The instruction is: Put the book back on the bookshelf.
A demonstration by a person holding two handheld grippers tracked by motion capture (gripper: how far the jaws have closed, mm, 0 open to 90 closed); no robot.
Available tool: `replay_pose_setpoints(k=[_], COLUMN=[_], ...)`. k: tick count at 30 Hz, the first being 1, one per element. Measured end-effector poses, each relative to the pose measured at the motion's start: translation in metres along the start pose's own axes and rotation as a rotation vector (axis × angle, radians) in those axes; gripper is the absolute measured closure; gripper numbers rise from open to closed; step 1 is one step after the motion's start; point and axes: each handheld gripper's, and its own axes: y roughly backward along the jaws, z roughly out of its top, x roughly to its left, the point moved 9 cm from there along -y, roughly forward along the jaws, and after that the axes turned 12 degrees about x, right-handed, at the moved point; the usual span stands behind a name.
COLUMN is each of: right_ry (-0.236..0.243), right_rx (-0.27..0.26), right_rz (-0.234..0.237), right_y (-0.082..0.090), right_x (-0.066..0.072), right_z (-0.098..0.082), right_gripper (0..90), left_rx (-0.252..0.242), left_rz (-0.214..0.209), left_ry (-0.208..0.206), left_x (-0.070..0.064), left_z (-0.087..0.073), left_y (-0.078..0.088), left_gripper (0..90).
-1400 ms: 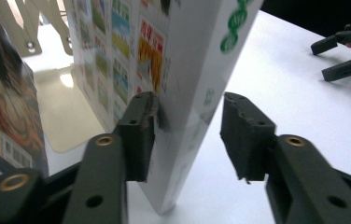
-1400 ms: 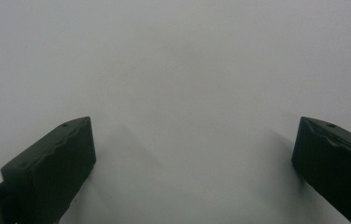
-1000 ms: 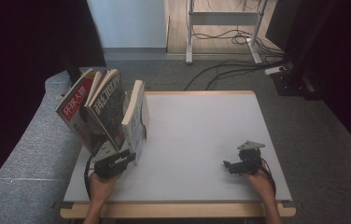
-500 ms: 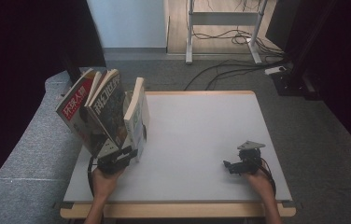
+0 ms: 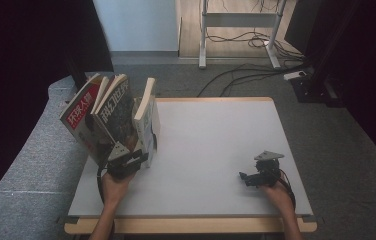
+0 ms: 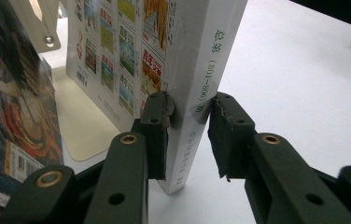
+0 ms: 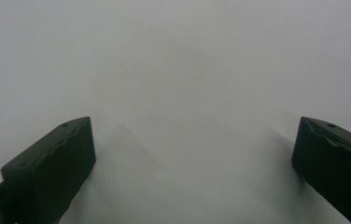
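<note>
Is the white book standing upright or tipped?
Upright, leaning slightly: the white book stands on its bottom edge on the table, spine between the left gripper jaws.

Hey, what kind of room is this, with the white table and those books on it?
Probably a lab or recording workspace: a plain white table on grey carpet, loose cables trailing over the floor behind it, and a metal stand at the back.

Leaning books (image 5: 108,117) block table's (image 5: 216,135) left edge — centre, right side open.
</note>
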Motion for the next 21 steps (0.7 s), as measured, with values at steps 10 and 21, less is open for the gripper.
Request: replay_pose_setpoints(k=[10,21], right_ry=[0.0,0.0], right_rx=[0.0,0.0], right_rz=[0.0,0.0], right_y=[0.0,0.0], right_x=[0.0,0.0], right_z=[0.0,0.0], right_gripper=[0.0,0.0], left_rx=[0.005,0.041], left_rz=[0.007,0.016], left_ry=[0.0,0.0], left_x=[0.001,-0.004], left_z=[0.005,0.003], left_y=[-0.009,-0.016], left_gripper=[66.0,53.9])
